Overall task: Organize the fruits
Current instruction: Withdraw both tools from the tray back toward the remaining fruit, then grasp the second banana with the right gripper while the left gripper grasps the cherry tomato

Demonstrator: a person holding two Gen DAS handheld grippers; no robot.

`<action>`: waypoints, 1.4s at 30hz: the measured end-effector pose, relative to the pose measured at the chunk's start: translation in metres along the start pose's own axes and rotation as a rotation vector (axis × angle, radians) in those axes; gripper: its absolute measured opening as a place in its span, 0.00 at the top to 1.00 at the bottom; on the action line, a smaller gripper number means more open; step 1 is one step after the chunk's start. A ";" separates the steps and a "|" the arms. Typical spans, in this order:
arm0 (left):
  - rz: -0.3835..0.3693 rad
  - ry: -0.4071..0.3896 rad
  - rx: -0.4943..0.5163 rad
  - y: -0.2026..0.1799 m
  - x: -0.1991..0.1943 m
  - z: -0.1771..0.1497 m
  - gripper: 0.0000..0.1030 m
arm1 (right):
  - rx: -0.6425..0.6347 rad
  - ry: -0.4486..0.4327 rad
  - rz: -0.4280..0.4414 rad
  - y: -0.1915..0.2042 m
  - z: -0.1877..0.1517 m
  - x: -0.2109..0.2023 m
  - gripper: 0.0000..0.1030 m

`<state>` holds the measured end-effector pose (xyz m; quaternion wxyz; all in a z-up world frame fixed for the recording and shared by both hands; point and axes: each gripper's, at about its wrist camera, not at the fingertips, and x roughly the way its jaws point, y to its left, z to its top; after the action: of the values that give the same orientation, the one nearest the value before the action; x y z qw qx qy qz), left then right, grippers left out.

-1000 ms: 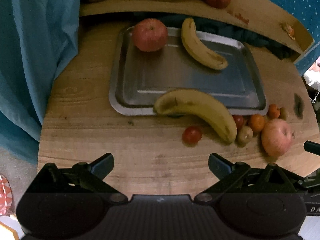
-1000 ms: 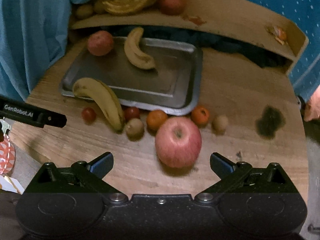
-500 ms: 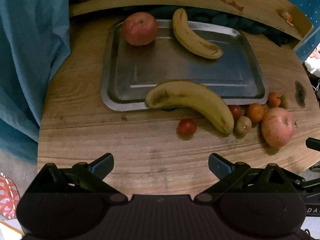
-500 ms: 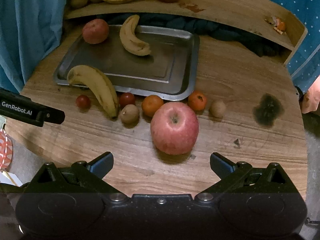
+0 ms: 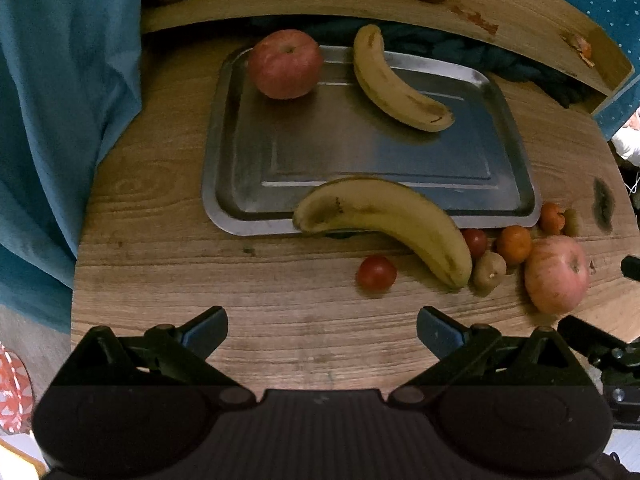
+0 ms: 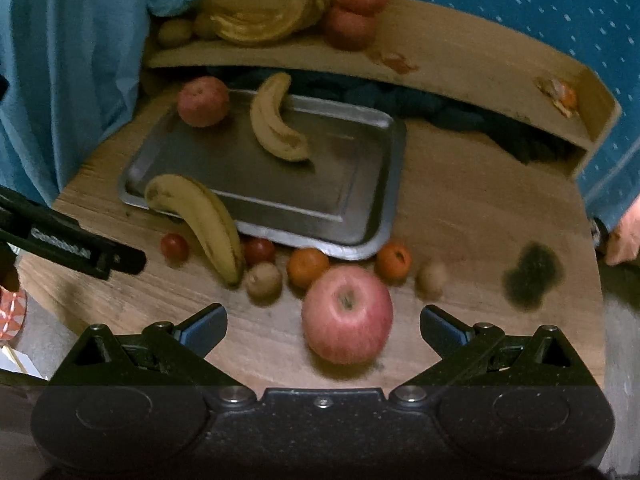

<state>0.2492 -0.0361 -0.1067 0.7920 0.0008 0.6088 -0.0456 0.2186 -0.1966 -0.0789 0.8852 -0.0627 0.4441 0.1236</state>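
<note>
Lying just ahead between the right gripper's (image 6: 323,326) wide-apart fingers: apple (image 6: 347,314); left gripper (image 5: 322,326) likewise spread.

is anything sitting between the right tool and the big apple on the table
Nothing visible. The right tool is open, and the big apple lies just ahead of its gap on bare table. The oranges and kiwis lie beyond the apple, toward the tray.

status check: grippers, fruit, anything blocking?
Left gripper and right gripper open, empty. Big red apple on the wooden table, just ahead of the right jaws. Large yellow banana straddles the metal tray rim. Nothing blocking.
</note>
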 end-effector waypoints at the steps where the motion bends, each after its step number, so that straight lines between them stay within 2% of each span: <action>1: -0.003 0.005 -0.007 0.002 0.002 0.000 0.00 | -0.015 -0.008 0.005 0.001 0.002 0.000 0.01; 7: -0.027 0.009 -0.044 0.013 0.008 -0.004 0.00 | -0.117 -0.045 0.045 0.014 0.016 0.005 0.01; 11: -0.040 -0.003 -0.050 0.015 0.013 -0.006 0.00 | -0.206 -0.052 0.060 0.027 0.021 0.013 0.05; 15: -0.052 -0.028 -0.034 0.014 0.015 -0.007 0.01 | -0.222 -0.062 0.086 0.029 0.031 0.019 0.08; 19: -0.095 -0.075 -0.004 0.013 0.013 -0.010 0.02 | -0.212 -0.058 0.119 0.027 0.047 0.029 0.13; 27: -0.143 -0.113 0.018 0.011 0.014 -0.010 0.15 | -0.236 0.007 0.229 0.038 0.070 0.053 0.20; 29: -0.149 -0.114 0.015 0.013 0.015 -0.010 0.22 | -0.254 0.023 0.252 0.045 0.072 0.058 0.23; 37: -0.179 -0.118 0.041 0.010 0.021 -0.013 0.39 | -0.290 0.078 0.321 0.054 0.084 0.077 0.35; 42: -0.158 -0.119 0.105 -0.001 0.024 -0.013 0.41 | -0.313 0.105 0.339 0.057 0.091 0.087 0.39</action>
<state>0.2428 -0.0378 -0.1326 0.8195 -0.0084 0.5557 -0.1395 0.3230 -0.1078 -0.0946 0.8070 -0.1299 0.4690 0.3346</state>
